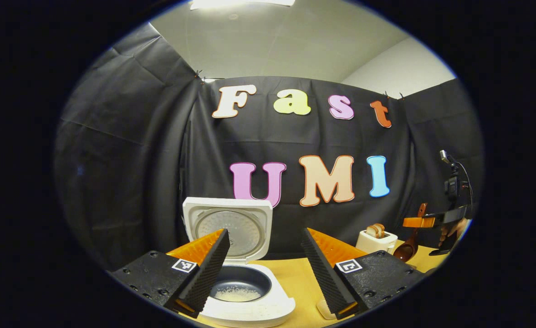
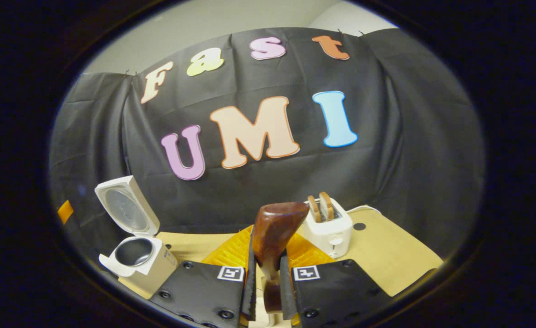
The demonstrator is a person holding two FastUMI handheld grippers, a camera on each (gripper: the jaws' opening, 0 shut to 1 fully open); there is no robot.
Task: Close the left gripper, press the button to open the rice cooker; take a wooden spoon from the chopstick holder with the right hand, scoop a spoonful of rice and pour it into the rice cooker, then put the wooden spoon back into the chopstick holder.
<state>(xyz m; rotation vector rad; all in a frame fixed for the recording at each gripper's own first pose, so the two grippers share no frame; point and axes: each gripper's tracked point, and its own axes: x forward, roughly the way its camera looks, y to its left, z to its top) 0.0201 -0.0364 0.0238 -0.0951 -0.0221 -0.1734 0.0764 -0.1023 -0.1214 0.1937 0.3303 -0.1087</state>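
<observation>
Left gripper view puts the wooden surface (image 1: 295, 273) under your rice cooker (image 1: 242, 278), whose lid (image 1: 229, 228) stands upright and whose inner pot holds a little rice (image 1: 238, 294). Your left hand-held gripper (image 1: 265, 269) hangs over it with its fingers spread wide, gripping nothing. A toaster (image 2: 329, 225) with two bread slices stands farther right. In the right gripper view, your right hand-held gripper (image 2: 268, 278) is clamped on the wooden spoon (image 2: 274, 239), bowl raised between the fingers.
</observation>
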